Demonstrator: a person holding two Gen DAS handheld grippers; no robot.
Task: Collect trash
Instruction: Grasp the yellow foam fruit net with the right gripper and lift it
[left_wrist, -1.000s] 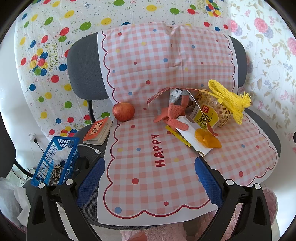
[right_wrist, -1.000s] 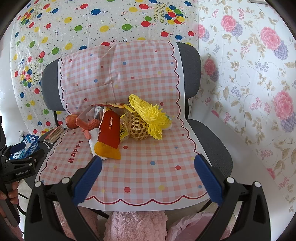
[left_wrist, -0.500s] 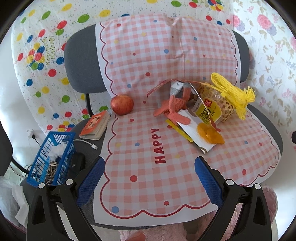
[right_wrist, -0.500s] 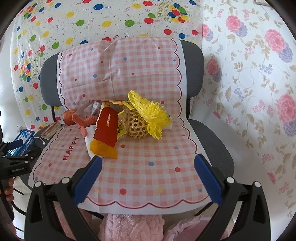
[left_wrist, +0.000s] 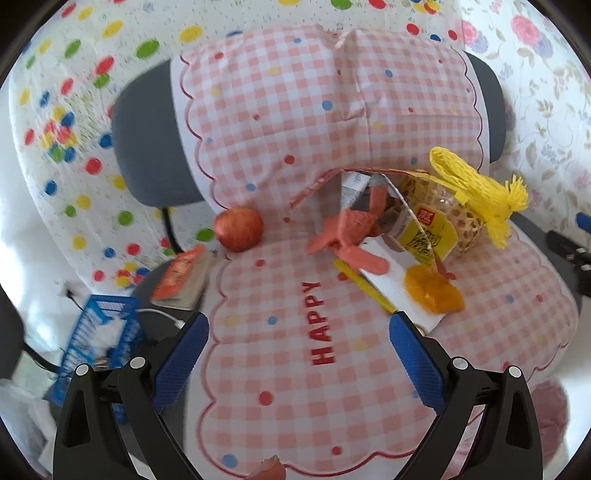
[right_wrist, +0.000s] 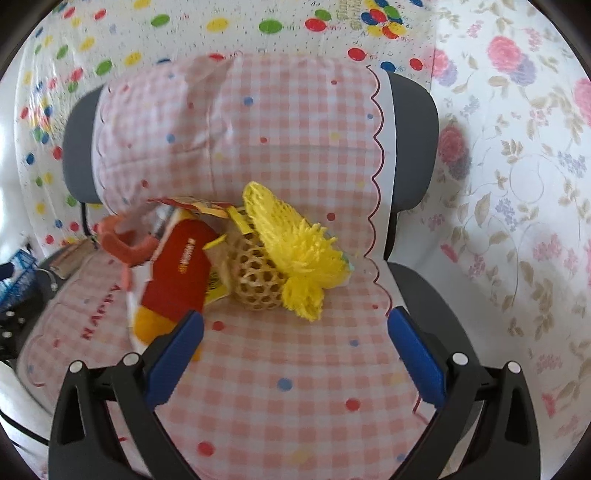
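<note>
While both hand-held grippers hang empty with jaws spread wide, the left hand-held gripper (left_wrist: 298, 347) and right hand-held gripper (right_wrist: 295, 341), I see the trash pile (left_wrist: 402, 236) heaped on the chair's checked cloth (left_wrist: 295, 369), near the apple (left_wrist: 239, 229). My worry: the yellow net (right_wrist: 291, 251) drapes over the woven basket (right_wrist: 256, 284), so snatching one could drag the other and spill wrappers off the seat.
</note>
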